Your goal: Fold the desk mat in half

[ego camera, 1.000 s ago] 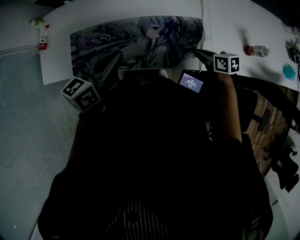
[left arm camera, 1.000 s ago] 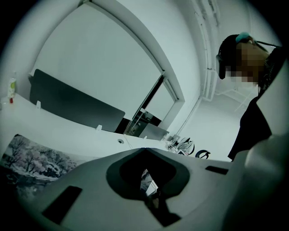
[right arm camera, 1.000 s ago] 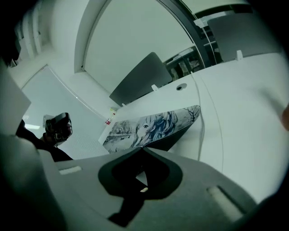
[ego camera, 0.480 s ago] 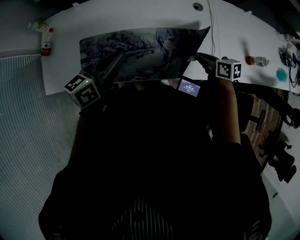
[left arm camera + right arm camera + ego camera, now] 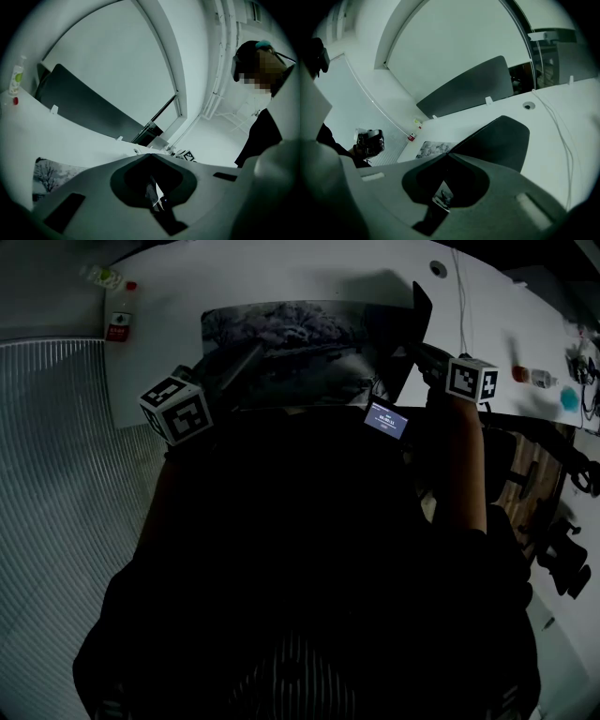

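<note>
right gripper (image 5: pixel 443 194): jaws nearly together, pinching a corner of the desk mat (image 5: pixel 300 334). left gripper (image 5: pixel 152 194): also closed on a sliver of printed mat edge, somewhere along the near side; i can't tell exactly where.

mat lies lengthwise across the middle of the white counter (image 5: pixel 281 277), print up. its right end is raised clear of the counter and the dark underside faces out. the left end is flat.

fold reads as begun, not landed. to do it well: hold both pinches firm and carry the raised end over in a high arc toward the counter's left edge. keep the near edges flush, match the corners before lowering, and let go only once the layers sit square. risk: the mat skewing or dragging.
</note>
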`<action>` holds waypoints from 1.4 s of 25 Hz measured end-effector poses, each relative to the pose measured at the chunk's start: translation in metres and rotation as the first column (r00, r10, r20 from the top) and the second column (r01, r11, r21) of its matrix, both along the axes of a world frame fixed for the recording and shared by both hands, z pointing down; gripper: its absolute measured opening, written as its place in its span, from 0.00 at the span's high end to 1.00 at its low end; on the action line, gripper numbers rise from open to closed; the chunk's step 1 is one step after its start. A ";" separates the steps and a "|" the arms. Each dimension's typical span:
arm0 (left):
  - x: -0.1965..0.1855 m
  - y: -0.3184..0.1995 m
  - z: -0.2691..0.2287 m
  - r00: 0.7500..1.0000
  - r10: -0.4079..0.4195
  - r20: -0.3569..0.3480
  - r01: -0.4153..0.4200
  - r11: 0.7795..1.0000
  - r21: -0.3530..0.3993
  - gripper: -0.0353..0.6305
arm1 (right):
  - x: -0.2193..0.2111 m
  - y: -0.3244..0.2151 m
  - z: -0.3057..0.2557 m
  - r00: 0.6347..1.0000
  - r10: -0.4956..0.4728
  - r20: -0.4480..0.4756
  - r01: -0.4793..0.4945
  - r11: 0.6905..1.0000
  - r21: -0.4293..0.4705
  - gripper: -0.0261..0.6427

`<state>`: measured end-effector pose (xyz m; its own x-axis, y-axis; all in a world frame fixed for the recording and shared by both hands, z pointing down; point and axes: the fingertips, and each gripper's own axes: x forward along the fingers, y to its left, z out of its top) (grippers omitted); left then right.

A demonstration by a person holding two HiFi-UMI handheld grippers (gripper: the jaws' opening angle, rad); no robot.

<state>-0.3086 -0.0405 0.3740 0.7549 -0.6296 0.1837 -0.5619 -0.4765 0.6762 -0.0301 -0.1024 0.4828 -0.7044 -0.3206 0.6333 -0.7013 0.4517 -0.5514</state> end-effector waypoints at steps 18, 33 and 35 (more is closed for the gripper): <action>-0.155 0.036 0.032 0.985 -0.155 -0.076 0.150 0.986 -0.069 0.93 | -0.290 0.043 0.042 0.864 -0.504 -0.003 0.498 0.854 -0.150 0.94; -0.211 0.068 0.035 0.945 -0.314 -0.092 0.306 0.948 -0.087 0.93 | -0.410 0.146 0.091 0.573 -0.818 0.046 0.788 0.535 -0.305 0.94; -0.215 0.073 0.038 0.940 -0.330 -0.088 0.322 0.942 -0.092 0.93 | -0.423 0.164 0.101 0.543 -0.839 0.045 0.806 0.505 -0.309 0.94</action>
<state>-0.5233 0.0326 0.4121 0.5276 -0.8315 0.1738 -0.6053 -0.2244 0.7637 -0.4527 0.0615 0.5834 -0.4906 0.5579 0.6693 -0.1472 0.7040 -0.6948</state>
